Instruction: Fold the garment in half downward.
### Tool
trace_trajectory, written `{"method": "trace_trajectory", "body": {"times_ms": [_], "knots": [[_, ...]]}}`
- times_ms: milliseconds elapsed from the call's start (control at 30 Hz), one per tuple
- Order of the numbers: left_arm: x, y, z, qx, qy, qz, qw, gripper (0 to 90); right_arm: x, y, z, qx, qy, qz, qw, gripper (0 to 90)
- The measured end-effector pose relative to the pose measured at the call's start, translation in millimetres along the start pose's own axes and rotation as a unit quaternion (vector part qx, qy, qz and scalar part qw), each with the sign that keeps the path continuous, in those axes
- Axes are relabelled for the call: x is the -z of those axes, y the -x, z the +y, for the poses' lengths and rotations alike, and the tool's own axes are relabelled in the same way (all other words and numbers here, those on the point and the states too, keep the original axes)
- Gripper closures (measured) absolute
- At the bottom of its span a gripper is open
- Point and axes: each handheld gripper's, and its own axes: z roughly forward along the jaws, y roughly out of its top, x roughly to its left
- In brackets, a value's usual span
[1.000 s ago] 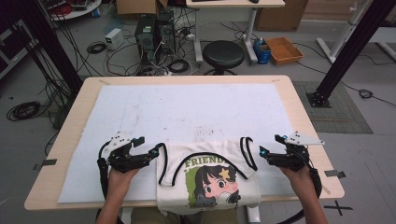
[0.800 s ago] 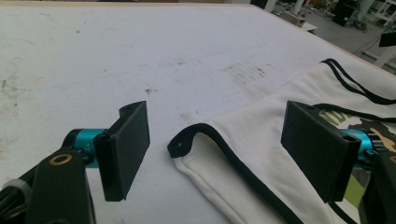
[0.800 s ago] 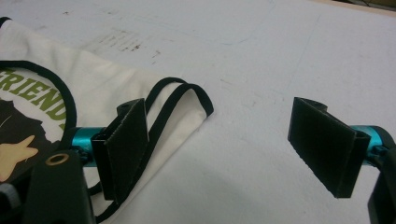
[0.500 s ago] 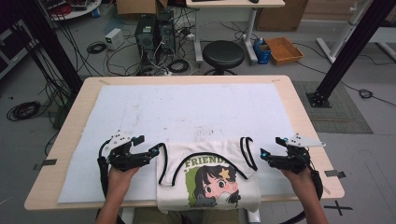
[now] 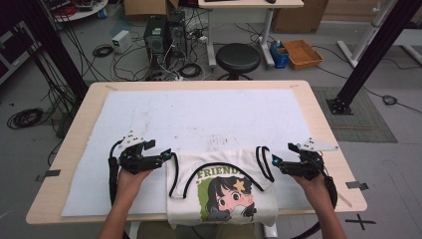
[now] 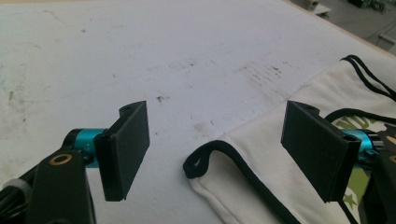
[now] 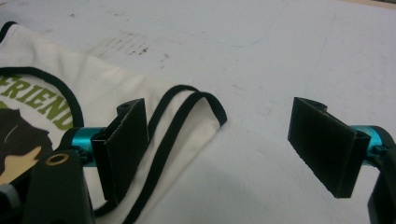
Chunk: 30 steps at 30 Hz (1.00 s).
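Note:
A white T-shirt (image 5: pixel 221 186) with black trim and a cartoon print reading "FRIEND" lies at the table's near edge, its hem hanging over it. My left gripper (image 5: pixel 167 155) stands open just left of the shirt's left sleeve. In the left gripper view, the gripper (image 6: pixel 215 133) has that black-edged sleeve corner (image 6: pixel 205 161) lying on the mat between its wide jaws, untouched. My right gripper (image 5: pixel 272 161) is open at the right sleeve. In the right gripper view, the gripper (image 7: pixel 219 133) has the sleeve's looped trim (image 7: pixel 187 116) beside its left pad (image 7: pixel 122 140).
A white mat (image 5: pixel 199 112) covers most of the wooden table (image 5: pixel 318 114). Beyond the table stand a black stool (image 5: pixel 239 57), computer towers (image 5: pixel 161 30) with tangled cables, and an orange crate (image 5: pixel 302 52). Black frame posts (image 5: pixel 370 50) rise at the right.
My left gripper has shifted slightly forward along the shirt's left sleeve. The right gripper and the shirt have kept still.

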Motion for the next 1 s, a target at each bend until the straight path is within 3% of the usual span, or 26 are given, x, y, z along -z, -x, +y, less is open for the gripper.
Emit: {"method": "trace_trajectory", "body": {"times_ms": [133,267,367,467,533,567,600,633,667,700,767,900,933,967,1000], "knots": [[-12.4,-1.6,8.7,-0.001,-0.021,-0.005,0.9998,24.0,-17.9,-1.3,8.9,-0.006,-0.018,0.014,0.9997,20.0],[-29.8,-3.2,8.2,-0.003,-0.057,-0.014,0.9983,26.2,-47.6,-3.4,20.6,-0.01,-0.064,0.026,0.9976,20.0],[-43.9,-4.9,3.5,-0.007,-0.089,-0.02,0.9958,29.5,-59.0,-4.3,26.1,-0.006,-0.081,0.028,0.9963,20.1],[-53.6,-6.5,-2.0,-0.034,-0.128,-0.019,0.991,37.1,-71.6,-6.7,31.8,0.006,-0.113,0.033,0.993,28.6],[-56.5,-4.9,-5.0,-0.055,-0.141,-0.031,0.9881,48.8,-78.8,-8.3,32.7,0.021,-0.138,0.043,0.9893,37.0],[-57.1,-2.9,-6.1,-0.068,-0.144,-0.029,0.9868,56.3,-83.8,-10.2,31.6,0.044,-0.16,0.048,0.9849,44.3],[-56.7,-1.0,-6.6,-0.081,-0.143,-0.024,0.9861,61.3,-85.4,-10.7,30.6,0.055,-0.168,0.049,0.983,45.9],[-56.1,-0.2,-6.7,-0.088,-0.144,-0.028,0.9852,61.3,-85.4,-10.7,30.6,0.055,-0.168,0.049,0.983,45.9],[-55.3,0.0,-6.7,-0.09,-0.145,-0.038,0.9846,77.5,-84.4,-10.0,28.6,0.064,-0.165,0.056,0.9826,54.5],[-54.8,0.6,-6.7,-0.097,-0.147,-0.045,0.9834,77.5,-84.4,-10.0,28.6,0.064,-0.165,0.056,0.9826,54.5],[-54.1,2.8,-7.3,-0.102,-0.146,-0.044,0.9831,82.2,-80.3,-9.4,26.7,0.074,-0.159,0.068,0.9821,75.7],[-49.6,-2.4,-8.5,-0.066,-0.132,-0.053,0.9877,82.7,-76.1,-9.0,26.1,0.069,-0.163,0.075,0.9813,83.9],[-46.3,-6.6,-7.5,-0.037,-0.111,-0.056,0.9916,82.8,-74.9,-7.1,26.0,0.062,-0.156,0.072,0.9832,84.5],[-46.3,-6.6,-7.5,-0.037,-0.111,-0.056,0.9916,82.9,-74.9,-7.1,26.0,0.062,-0.156,0.072,0.9832,84.5],[-44.0,-9.4,-5.5,-0.017,-0.093,-0.056,0.994,83.0,-73.9,-5.6,26.8,0.062,-0.143,0.057,0.9861,84.8]]}}
